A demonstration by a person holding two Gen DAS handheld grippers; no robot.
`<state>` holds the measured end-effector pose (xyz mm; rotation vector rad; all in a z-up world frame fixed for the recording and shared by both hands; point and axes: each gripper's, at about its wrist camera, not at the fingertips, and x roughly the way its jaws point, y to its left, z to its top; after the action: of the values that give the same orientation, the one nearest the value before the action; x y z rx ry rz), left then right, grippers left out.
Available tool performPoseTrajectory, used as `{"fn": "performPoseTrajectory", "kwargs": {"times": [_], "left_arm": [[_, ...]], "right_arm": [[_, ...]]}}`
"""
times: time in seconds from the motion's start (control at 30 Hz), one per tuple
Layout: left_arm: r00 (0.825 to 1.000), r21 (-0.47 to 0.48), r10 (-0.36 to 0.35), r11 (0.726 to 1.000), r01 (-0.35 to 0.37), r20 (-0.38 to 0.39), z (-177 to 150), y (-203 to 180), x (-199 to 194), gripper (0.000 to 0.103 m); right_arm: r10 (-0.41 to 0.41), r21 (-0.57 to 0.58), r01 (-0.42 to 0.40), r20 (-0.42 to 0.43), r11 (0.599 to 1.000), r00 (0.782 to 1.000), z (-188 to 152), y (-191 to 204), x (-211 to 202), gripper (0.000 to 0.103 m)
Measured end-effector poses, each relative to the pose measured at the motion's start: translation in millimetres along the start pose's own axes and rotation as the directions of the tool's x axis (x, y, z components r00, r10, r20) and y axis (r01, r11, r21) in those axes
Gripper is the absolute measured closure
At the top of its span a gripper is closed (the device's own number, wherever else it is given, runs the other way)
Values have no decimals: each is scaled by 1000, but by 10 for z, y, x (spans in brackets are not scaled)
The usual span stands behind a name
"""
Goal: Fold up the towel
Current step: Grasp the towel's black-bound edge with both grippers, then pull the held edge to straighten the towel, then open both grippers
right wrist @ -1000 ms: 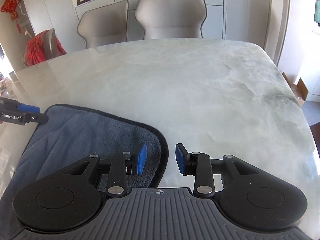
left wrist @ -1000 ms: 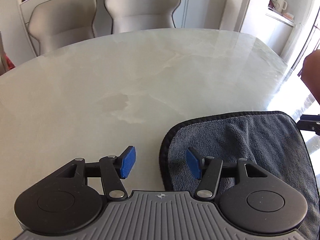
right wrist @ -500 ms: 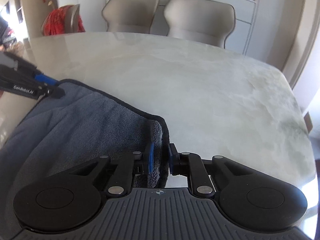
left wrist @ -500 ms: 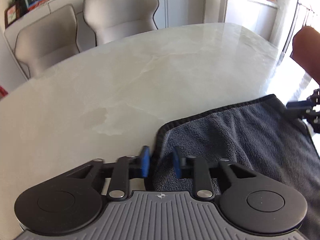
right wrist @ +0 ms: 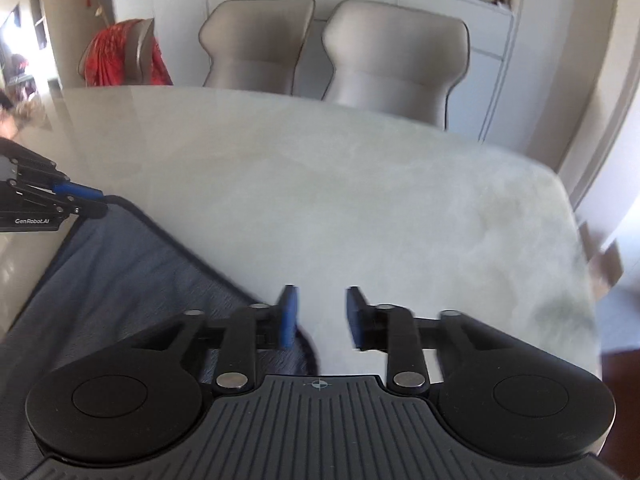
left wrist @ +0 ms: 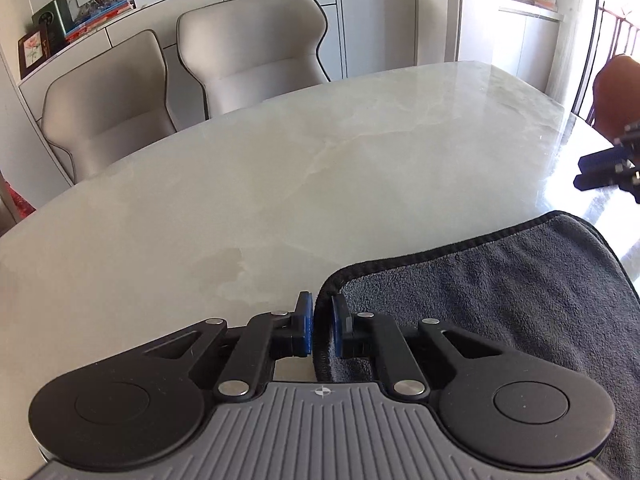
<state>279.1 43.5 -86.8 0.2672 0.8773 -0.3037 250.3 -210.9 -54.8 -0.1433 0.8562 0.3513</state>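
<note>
A dark grey towel (left wrist: 500, 292) with a black hem lies on the marble table (left wrist: 280, 184). My left gripper (left wrist: 320, 322) is shut on the towel's near left corner, the hem pinched between its blue pads. The towel also shows in the right wrist view (right wrist: 120, 272), to the left of my right gripper (right wrist: 322, 312). That gripper is open and empty, just off the towel's right corner. The right gripper also shows at the right edge of the left wrist view (left wrist: 604, 168), raised above the table. The left gripper shows at the left edge of the right wrist view (right wrist: 80, 200), at the towel's corner.
Two grey chairs (left wrist: 248, 44) stand at the table's far side before a white sideboard (left wrist: 120, 24) with books and frames. A chair draped in red cloth (right wrist: 124, 52) stands at the far left. The table's right edge (right wrist: 576, 216) drops to the floor.
My right gripper has opened, let go of the towel's right corner and lifted away. My left gripper stays shut on the left corner. Both views have tilted up.
</note>
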Motion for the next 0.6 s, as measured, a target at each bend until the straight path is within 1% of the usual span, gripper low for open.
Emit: {"fn": "performPoseTrajectory", "kwargs": {"times": [0.07, 0.13, 0.2, 0.23, 0.3, 0.33, 0.37, 0.4, 0.43, 0.47, 0.5, 0.57, 0.6], "left_arm": [[1000, -6, -5, 1000, 5, -8, 3, 47, 51, 91], [1000, -9, -16, 1000, 16, -20, -3, 67, 82, 88], [999, -5, -18, 1000, 18, -33, -18, 49, 100, 80], [999, 0, -17, 1000, 17, -39, -16, 33, 118, 77], [999, -1, -4, 1000, 4, -38, -3, 6, 144, 69], [999, -1, 3, 1000, -3, -35, 2, -9, 148, 69], [999, 2, 4, 1000, -4, -32, 7, -19, 151, 71], [1000, 6, 5, 1000, -5, -30, 11, -29, 153, 74], [1000, 13, 6, 1000, -5, -30, 14, -39, 155, 79], [999, 28, 16, 1000, -15, -31, 20, -56, 154, 92], [999, 53, 39, 998, -37, -32, 29, -82, 150, 98], [997, 86, 67, 994, -65, -29, 44, -109, 140, 98], [997, 82, 67, 995, -64, -30, 58, -98, 139, 98]], "right_arm": [[-10, 3, 11, -30, 1000, 999, -144, 50, 42, 72], [-23, 17, 24, -47, 1000, 999, -255, 87, 86, 72], [-34, 35, 35, -42, 999, 999, -287, 106, 90, 70], [-39, 44, 40, -38, 998, 999, -297, 114, 88, 70], [-24, 28, 24, -27, 999, 999, -304, 160, 95, 70], [-14, 17, 14, -21, 1000, 1000, -307, 187, 100, 72], [0, 4, 0, -18, 1000, 1000, -310, 209, 105, 85], [16, -10, -16, -16, 1000, 1000, -313, 229, 110, 90], [19, -29, -20, -18, 999, 1000, -309, 243, 118, 91], [11, -55, -12, -18, 998, 1000, -281, 249, 119, 92], [0, -84, -1, -16, 996, 1000, -244, 253, 117, 95], [-22, -141, 20, -10, 990, 1000, -170, 260, 113, 100], [-64, -187, 63, 2, 980, 998, -100, 257, 117, 103]]}}
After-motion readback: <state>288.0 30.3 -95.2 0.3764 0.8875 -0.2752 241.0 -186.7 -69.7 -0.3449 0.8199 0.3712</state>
